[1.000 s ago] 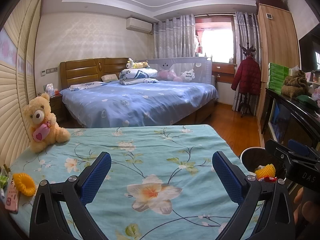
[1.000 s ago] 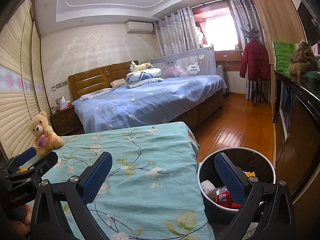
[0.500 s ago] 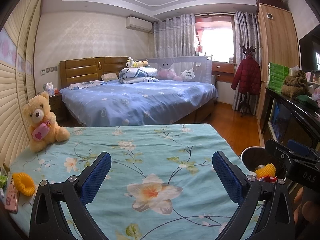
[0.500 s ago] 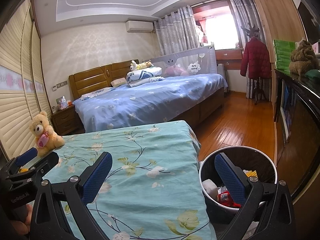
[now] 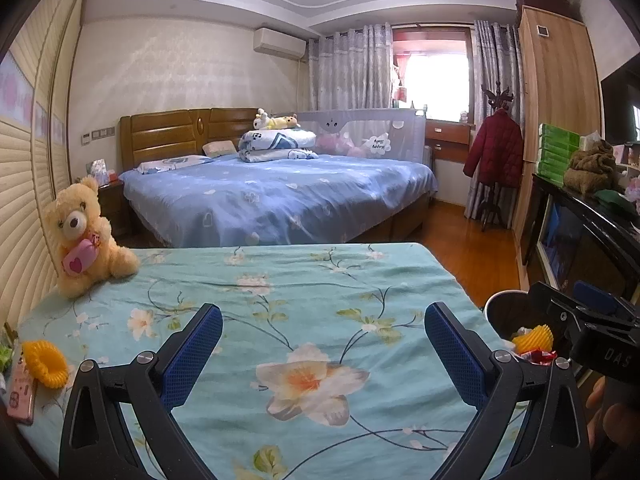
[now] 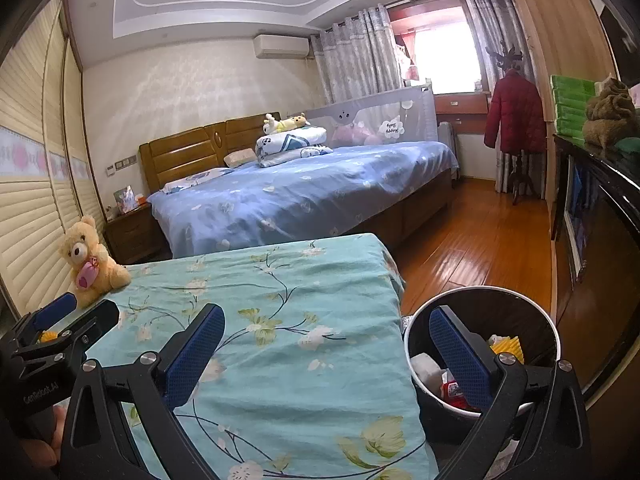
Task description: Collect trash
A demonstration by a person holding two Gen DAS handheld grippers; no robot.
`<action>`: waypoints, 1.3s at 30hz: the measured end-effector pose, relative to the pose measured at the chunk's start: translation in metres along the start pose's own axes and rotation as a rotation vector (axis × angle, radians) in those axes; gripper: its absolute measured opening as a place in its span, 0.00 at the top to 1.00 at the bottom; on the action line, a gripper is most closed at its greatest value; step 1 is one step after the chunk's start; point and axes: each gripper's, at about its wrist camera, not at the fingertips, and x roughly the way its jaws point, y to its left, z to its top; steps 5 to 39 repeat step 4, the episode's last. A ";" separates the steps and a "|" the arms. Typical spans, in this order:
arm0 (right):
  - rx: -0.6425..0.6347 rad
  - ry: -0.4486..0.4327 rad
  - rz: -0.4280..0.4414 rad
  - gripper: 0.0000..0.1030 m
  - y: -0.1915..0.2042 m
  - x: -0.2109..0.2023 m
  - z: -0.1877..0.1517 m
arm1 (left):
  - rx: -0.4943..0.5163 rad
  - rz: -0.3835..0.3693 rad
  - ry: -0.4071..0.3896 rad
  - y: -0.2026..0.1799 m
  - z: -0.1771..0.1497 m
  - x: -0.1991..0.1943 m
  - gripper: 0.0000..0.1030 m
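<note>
Left gripper: blue-padded jaws spread wide, nothing between them, held above the floral teal bedspread. A large printed white-and-orange flower lies directly under the gap.

Right gripper: jaws likewise spread wide and empty. Its left finger is over the bedspread edge; its right finger stands in front of the trash bin's opening.

Trash bin: round, dark inside, pale rim, on the floor just beside the right edge of the teal-covered surface. Inside: a yellow ribbed piece, a white crumpled item and a red wrapper. In the left wrist view the same bin shows at the far right, partly hidden by the right gripper's body.

Near left edge of the bedspread: a yellow ribbed ring, apart from both grippers, beside a pink phone at the very edge. Something green sits behind the phone; too cut off to identify.

Far left corner of the bedspread: a tan teddy bear, sitting upright against the slatted wall, holding a pink heart.

Beyond: a large bed with a blue cover, a wooden headboard and folded bedding with a plush toy on top. A red jacket hangs on a coat stand near the window.
</note>
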 end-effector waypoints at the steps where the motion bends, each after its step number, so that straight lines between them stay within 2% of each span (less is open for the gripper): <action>1: 0.000 0.003 0.000 0.00 -0.001 0.000 -0.001 | -0.003 0.001 0.006 0.001 -0.001 0.001 0.01; 4: 0.000 0.017 0.003 0.00 0.000 0.003 -0.002 | -0.019 0.000 0.030 0.005 -0.002 0.006 0.01; 39: 0.000 0.017 0.003 0.00 0.000 0.003 -0.002 | -0.019 0.000 0.030 0.005 -0.002 0.006 0.01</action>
